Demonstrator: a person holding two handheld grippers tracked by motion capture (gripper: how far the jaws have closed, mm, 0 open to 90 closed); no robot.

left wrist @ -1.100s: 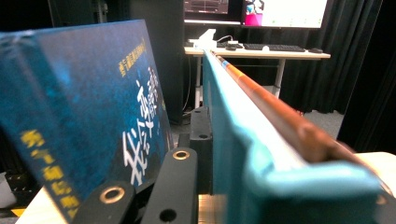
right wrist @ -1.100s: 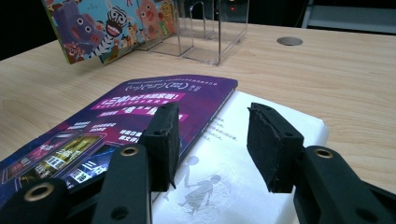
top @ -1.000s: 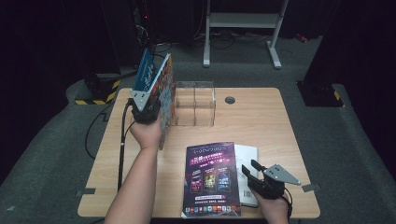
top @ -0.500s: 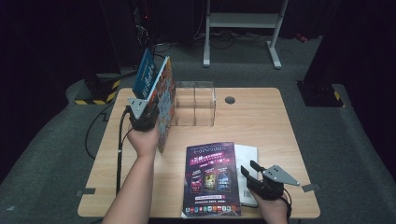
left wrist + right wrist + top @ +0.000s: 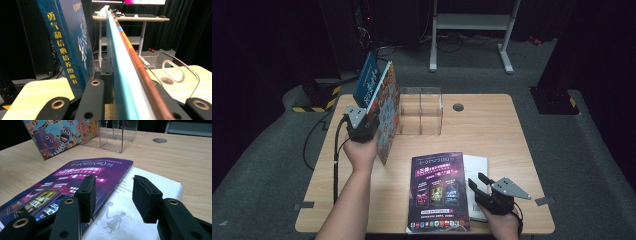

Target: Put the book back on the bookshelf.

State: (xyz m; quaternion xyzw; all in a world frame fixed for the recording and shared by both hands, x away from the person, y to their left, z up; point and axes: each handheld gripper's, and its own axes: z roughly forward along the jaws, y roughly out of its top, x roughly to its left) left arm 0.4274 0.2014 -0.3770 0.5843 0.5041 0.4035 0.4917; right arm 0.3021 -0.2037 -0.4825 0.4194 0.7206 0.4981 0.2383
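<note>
Books (image 5: 379, 107) clenched upright in left gripper (image 5: 362, 125) at bench (image 5: 492, 125) ten o'clock, blue spine lettering legible in left gripper view, right gripper (image 5: 113, 195) released over purple magazine (image 5: 437, 190), white book (image 5: 140, 212) partly hidden beneath.

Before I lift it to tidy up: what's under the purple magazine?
A white book lies partly beneath the purple magazine, its right side showing. The rest of it is covered.

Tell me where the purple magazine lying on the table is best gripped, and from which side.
Probably at its right edge, coming in low from the right. The purple magazine lies flat, but that edge overlaps the white booklet, so it sits slightly raised, and a jaw could slip under it. The right hand-held gripper is open beside it.
</note>
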